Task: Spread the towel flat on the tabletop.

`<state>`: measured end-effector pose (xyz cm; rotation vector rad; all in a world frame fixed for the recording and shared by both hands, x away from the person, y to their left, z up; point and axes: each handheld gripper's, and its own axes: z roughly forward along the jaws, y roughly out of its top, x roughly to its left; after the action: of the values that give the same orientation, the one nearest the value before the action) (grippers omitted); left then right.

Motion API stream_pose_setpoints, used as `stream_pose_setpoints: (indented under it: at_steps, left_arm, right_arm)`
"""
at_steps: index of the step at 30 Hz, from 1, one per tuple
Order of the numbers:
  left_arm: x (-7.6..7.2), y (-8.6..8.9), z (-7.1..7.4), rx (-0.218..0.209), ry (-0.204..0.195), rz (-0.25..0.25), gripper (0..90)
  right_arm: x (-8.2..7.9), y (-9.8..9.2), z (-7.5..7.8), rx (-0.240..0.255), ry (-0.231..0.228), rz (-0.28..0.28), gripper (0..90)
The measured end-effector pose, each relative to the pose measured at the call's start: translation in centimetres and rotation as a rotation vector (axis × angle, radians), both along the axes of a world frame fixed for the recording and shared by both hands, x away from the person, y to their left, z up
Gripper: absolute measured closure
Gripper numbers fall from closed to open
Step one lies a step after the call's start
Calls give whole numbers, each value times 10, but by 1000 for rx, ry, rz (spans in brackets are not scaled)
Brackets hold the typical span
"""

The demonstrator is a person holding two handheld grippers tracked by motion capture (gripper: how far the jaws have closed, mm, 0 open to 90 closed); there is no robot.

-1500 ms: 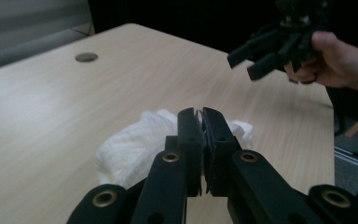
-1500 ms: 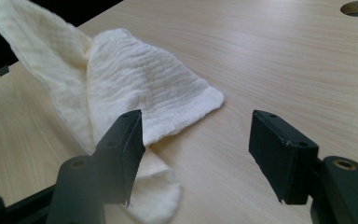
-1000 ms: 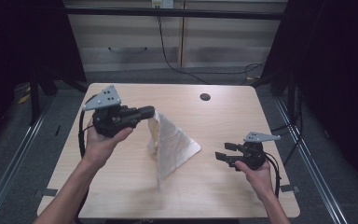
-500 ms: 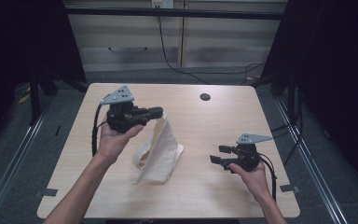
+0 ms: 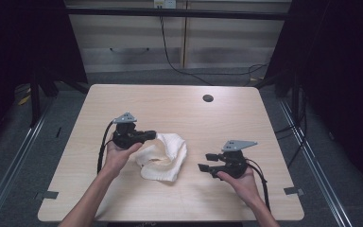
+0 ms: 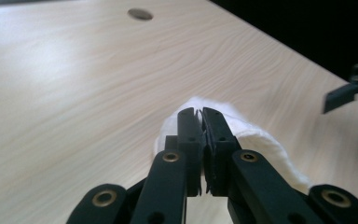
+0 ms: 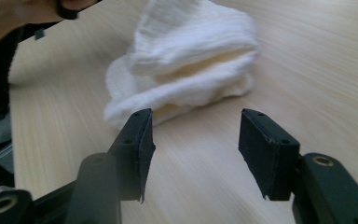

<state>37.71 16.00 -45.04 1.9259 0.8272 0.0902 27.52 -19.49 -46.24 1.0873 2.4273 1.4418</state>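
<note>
My left gripper [image 5: 152, 135] is clenched on the far left corner of the crumpled white cloth [image 5: 164, 156] heaped mid-table. My right gripper [image 5: 208, 162] stands released, empty, just right of the heap, whose long axis runs near-to-far; I judge it well placed to reach the cloth's free right edge.

Crumpled towel [image 5: 163, 156] blocks table [image 5: 170, 106] centre; far half open, apart from small hole [image 5: 208, 98] far right

Pale wooden table [image 5: 123, 101] on grey floor [image 5: 321, 156], light cabinets [image 5: 132, 42] behind, dark surroundings.
</note>
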Motion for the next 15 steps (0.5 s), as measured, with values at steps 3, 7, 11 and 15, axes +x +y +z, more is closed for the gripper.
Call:
stream_pose_setpoints:
  at_steps: [3,7,11,15]
  left_arm:
    - [1,8,-16,22,20,6,869]
    - [3,13,-25,14,32,14,869]
    - [4,17,-27,13,29,19,869]
    - [2,20,-24,-3,25,22,868]
  right_arm:
    - [3,27,-2,-4,6,66,513]
    - [8,61,-1,4,8,134,588]
    - [12,98,-4,8,17,211,639]
    - [21,130,-14,-25,64,287,633]
